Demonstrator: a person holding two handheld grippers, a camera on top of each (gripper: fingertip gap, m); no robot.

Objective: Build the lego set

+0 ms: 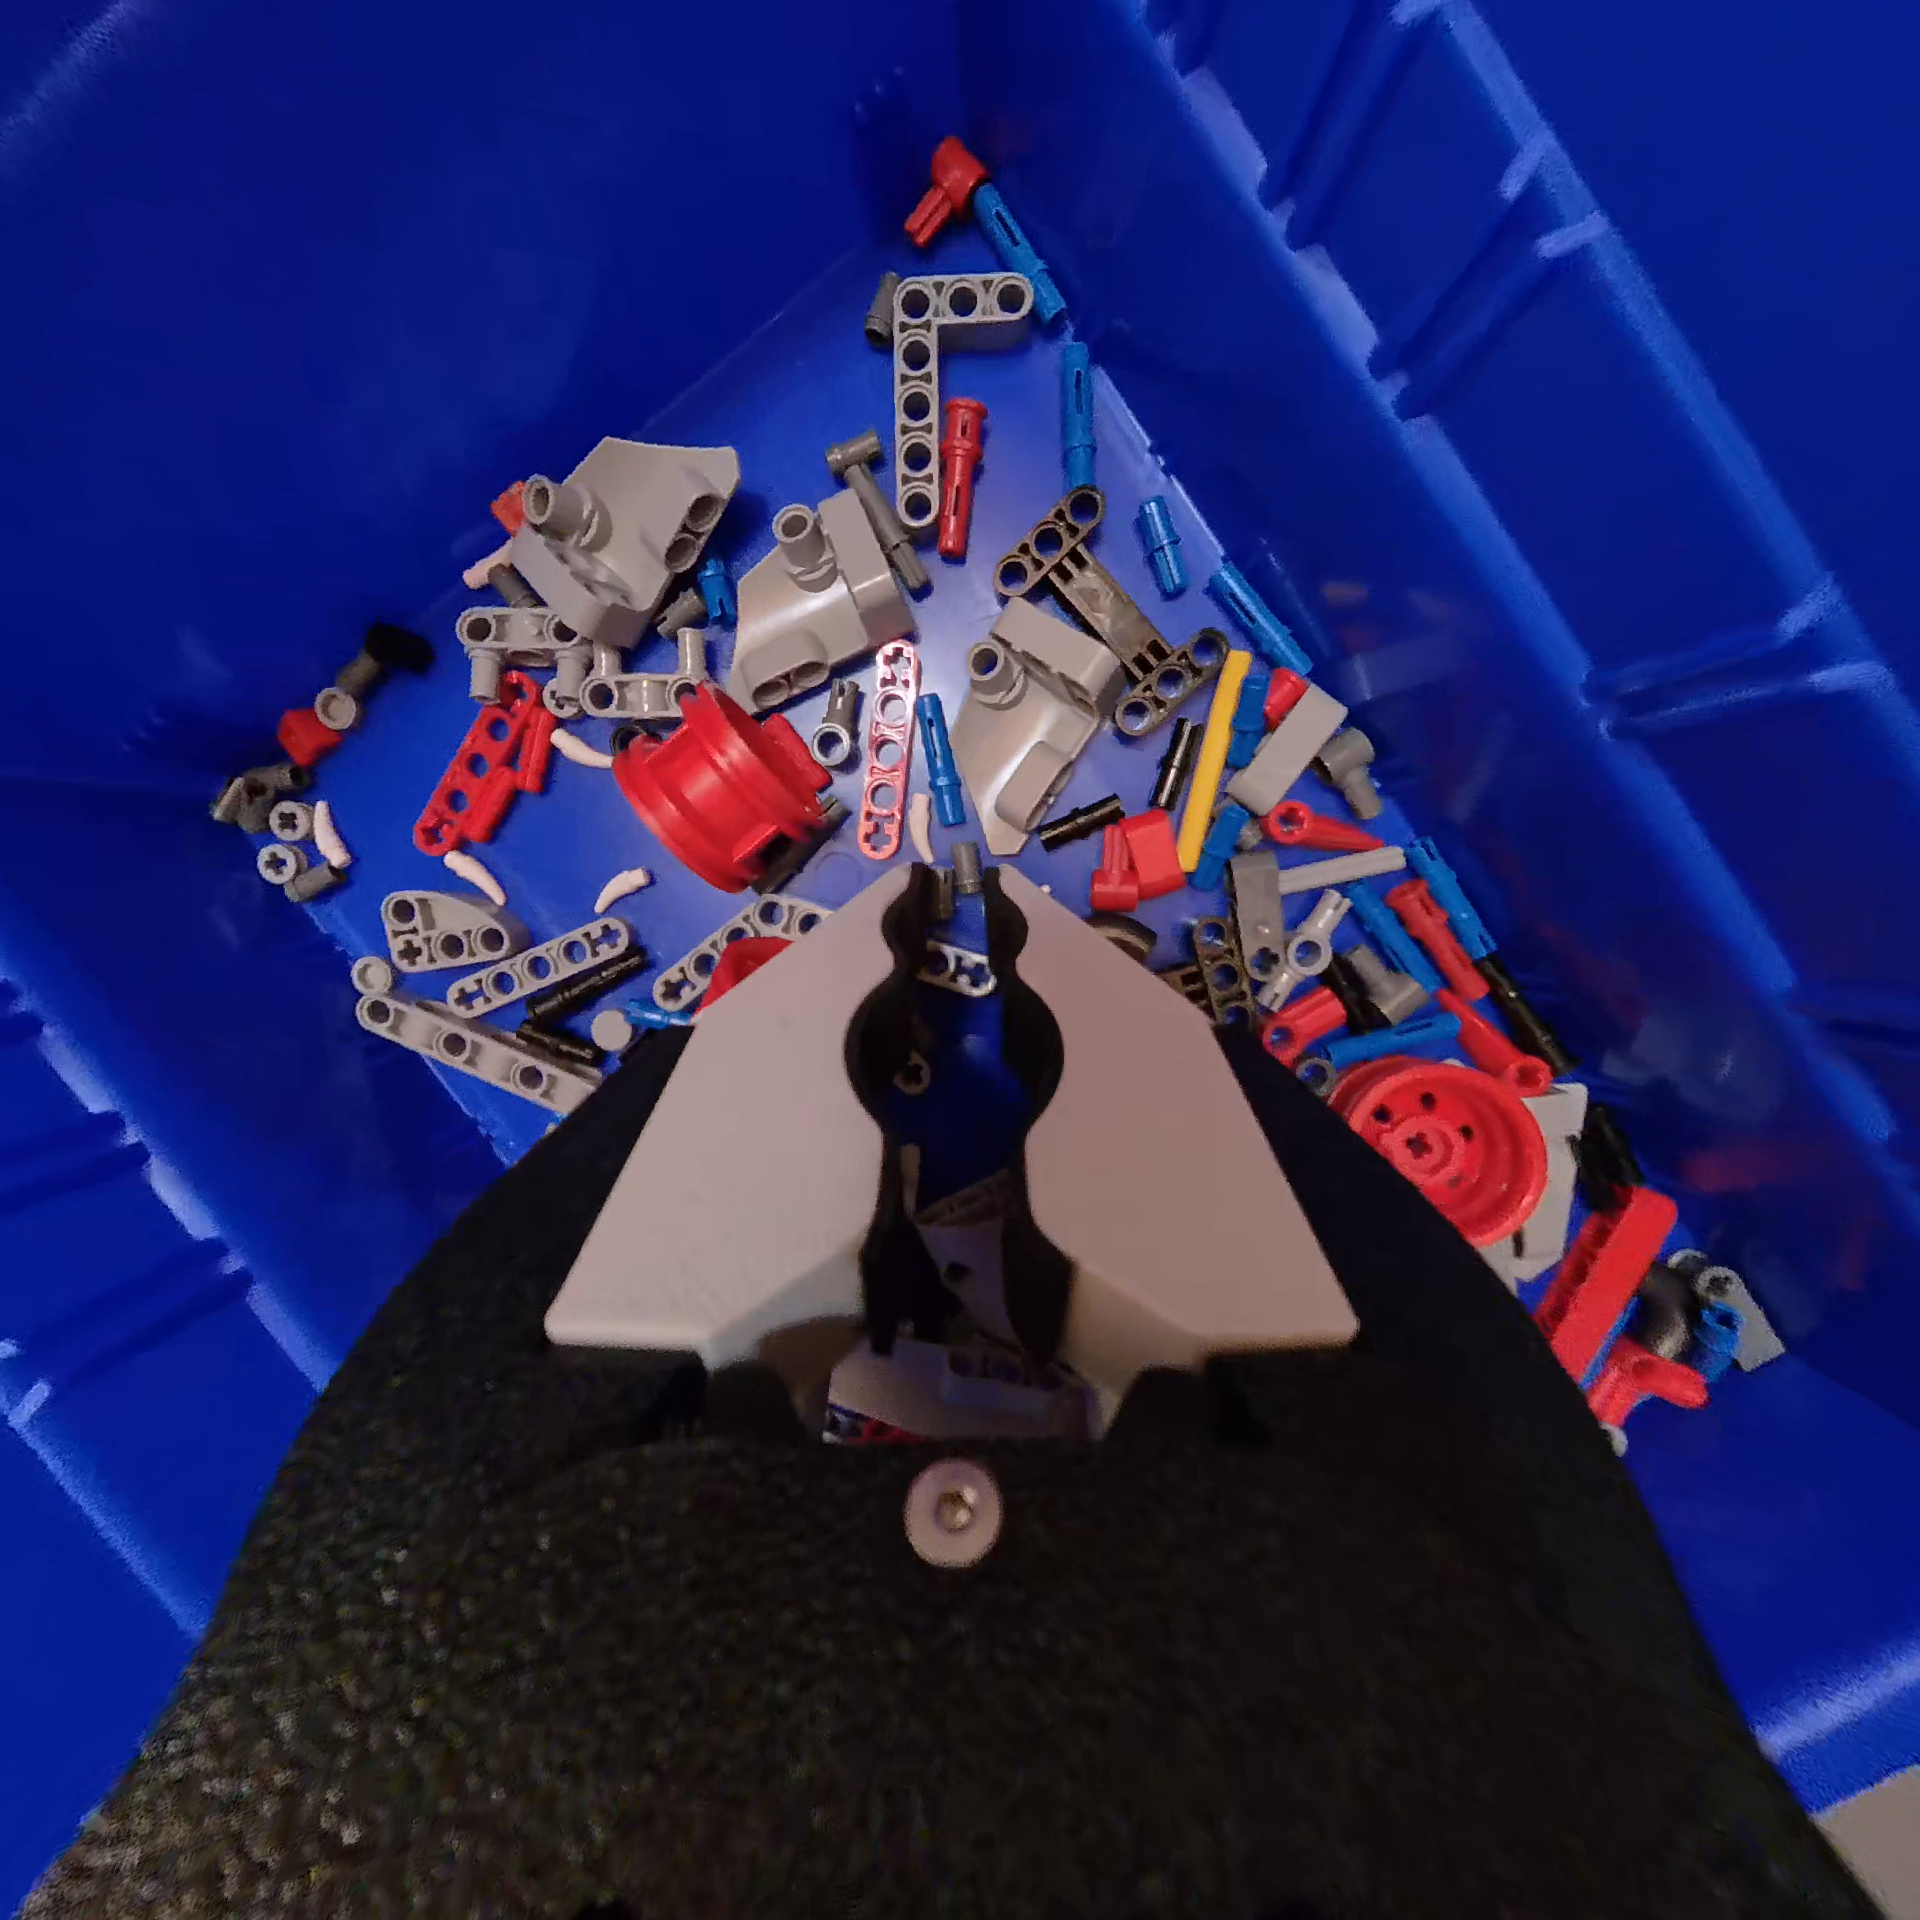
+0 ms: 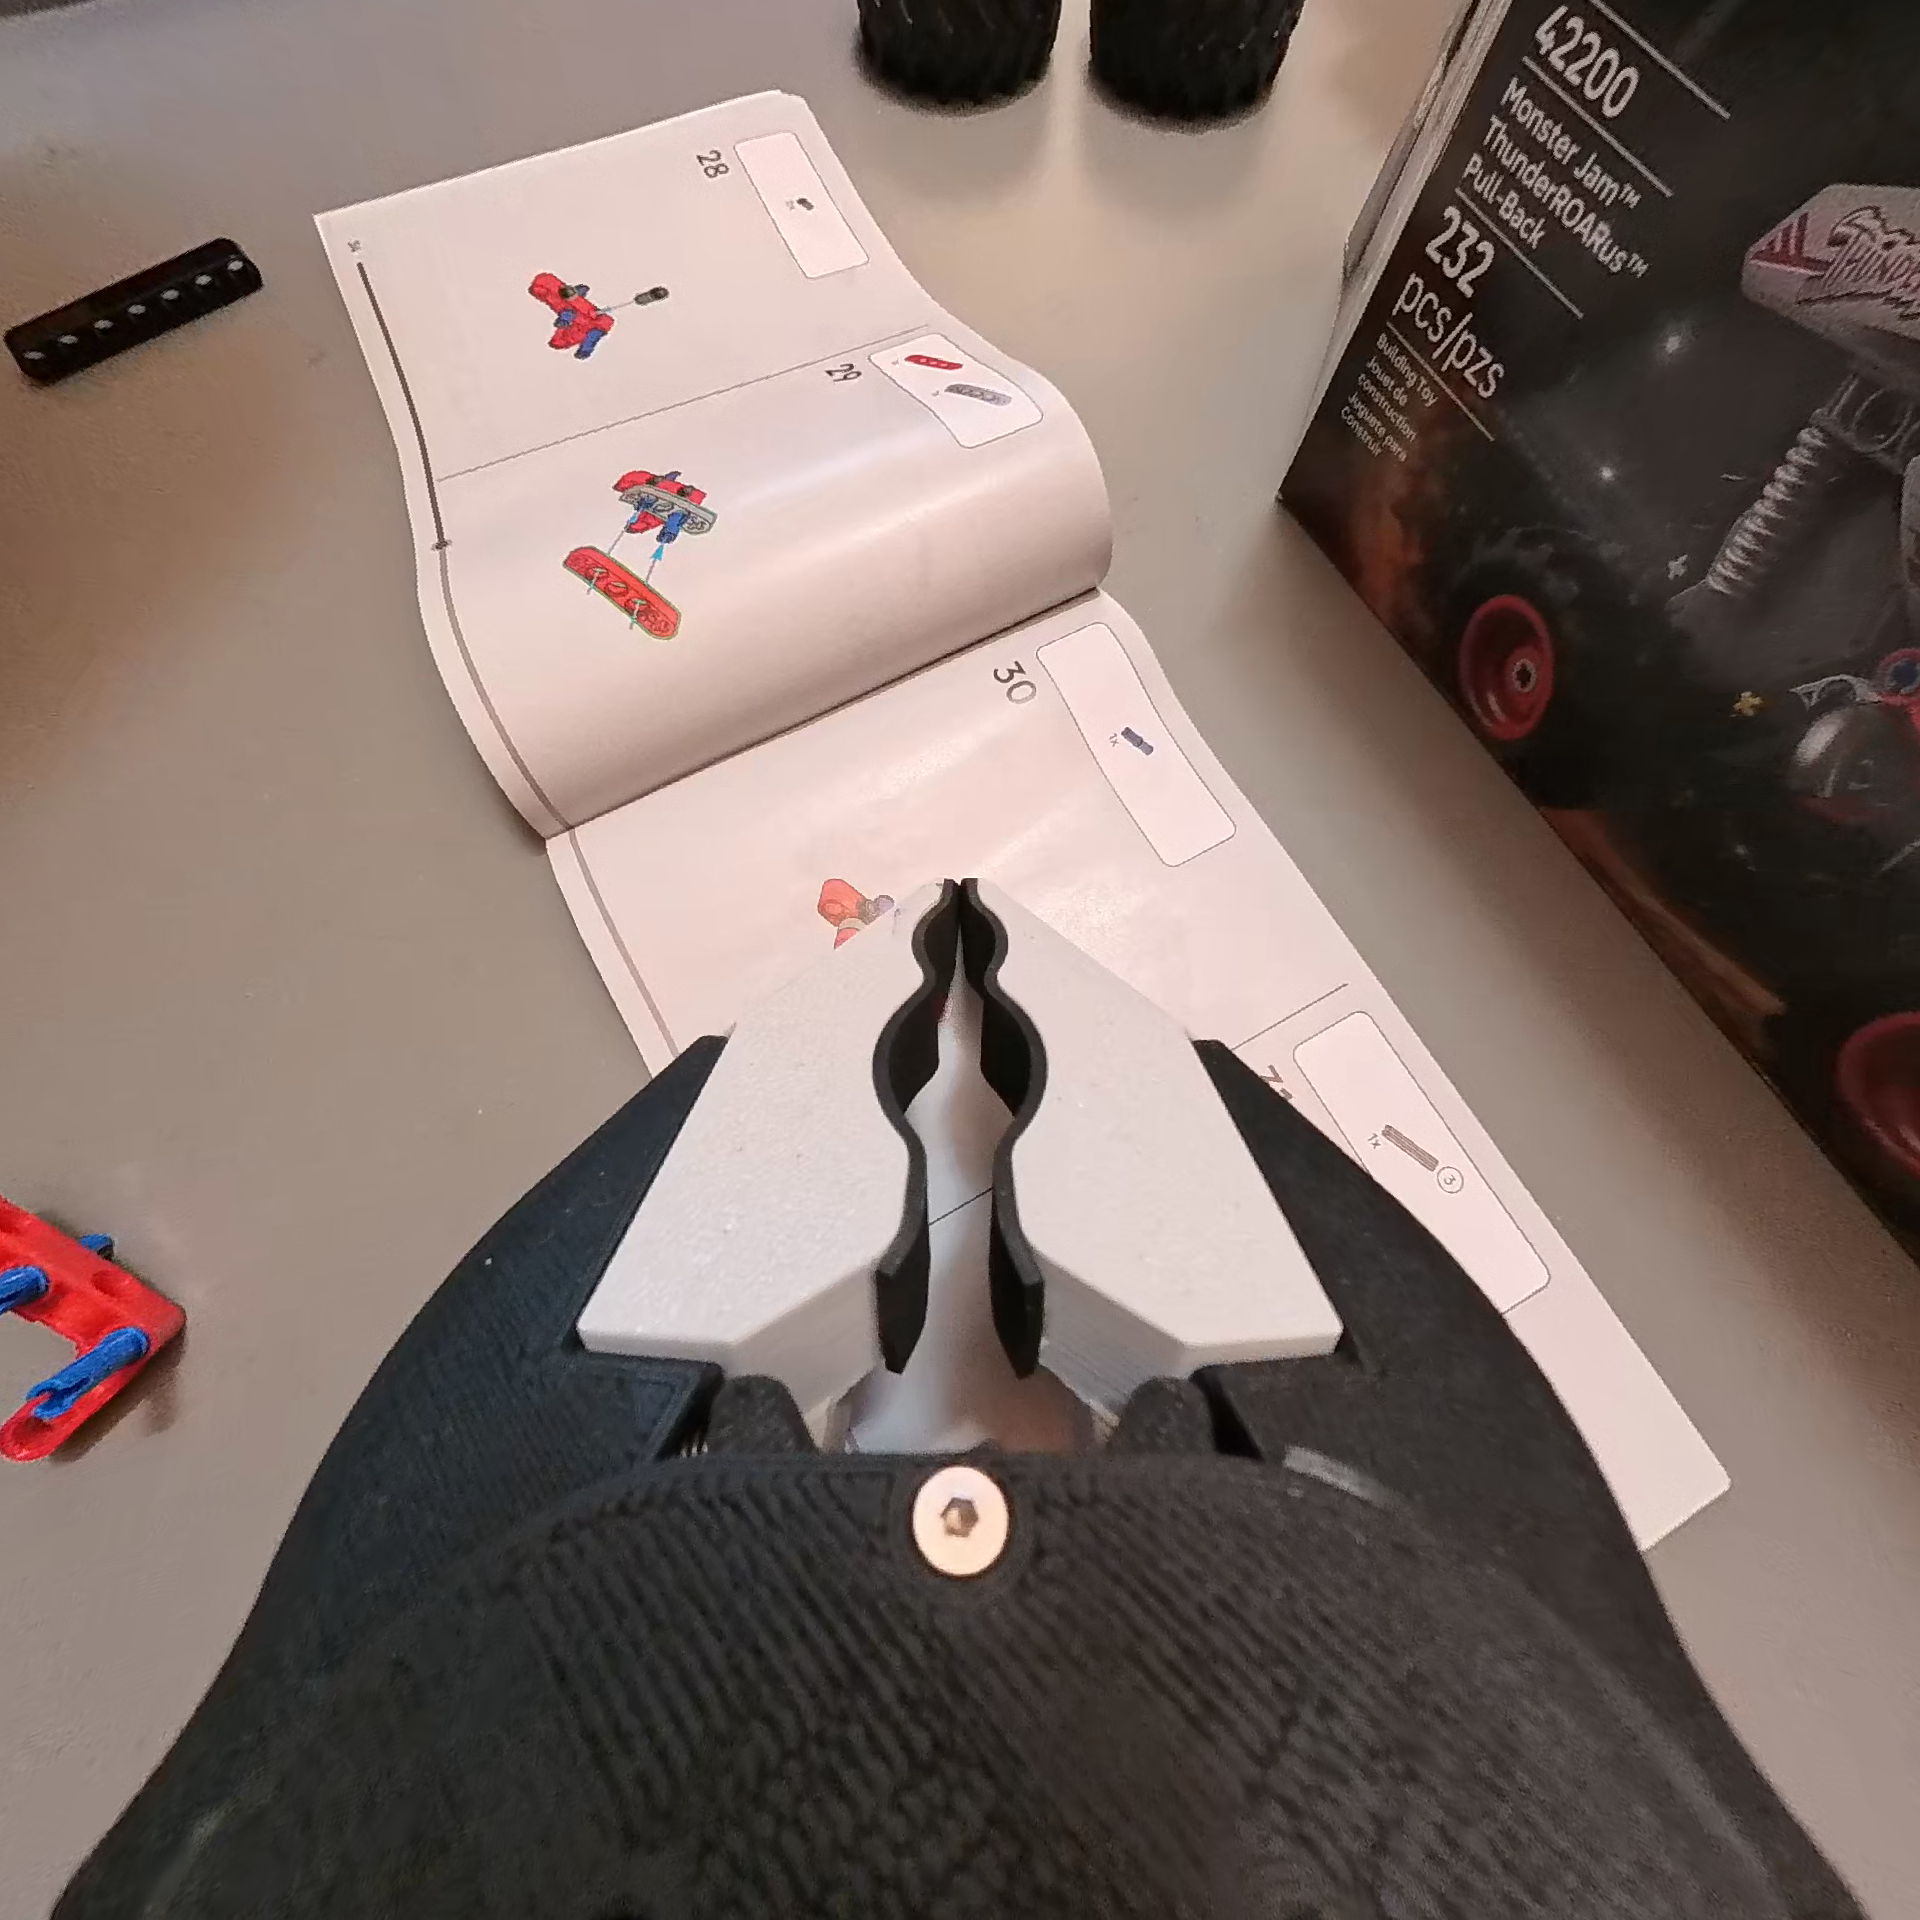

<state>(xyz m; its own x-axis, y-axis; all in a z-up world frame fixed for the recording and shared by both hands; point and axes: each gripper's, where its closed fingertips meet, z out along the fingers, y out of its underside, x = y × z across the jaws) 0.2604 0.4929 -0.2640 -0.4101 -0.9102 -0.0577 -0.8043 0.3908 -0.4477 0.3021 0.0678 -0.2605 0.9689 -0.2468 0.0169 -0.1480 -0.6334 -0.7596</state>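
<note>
The left gripper (image 1: 958,883) is pinching a small grey pin (image 1: 968,864) at its tips, above the blue bin (image 1: 312,364). The right gripper (image 2: 958,894), clenched and empty, is hovering over the booklet (image 2: 727,468). With so shallow a grip, the pin could be slipping back among the loose pieces (image 1: 717,774) at ten o'clock.

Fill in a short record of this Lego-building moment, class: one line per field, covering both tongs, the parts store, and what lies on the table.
Left tongs: over the bin, tips closed on a small grey pin
Right tongs: shut, empty, above the booklet
Bin: blue, holds loose red, grey, blue and black parts
Red wheels in bin: one hub mid-floor, another at right
Booklet: open on the grey table
Box: right of the booklet
Black beam: far left
Red assembly: left edge, blue pins in it
Tyres: two, black, top edge
</note>
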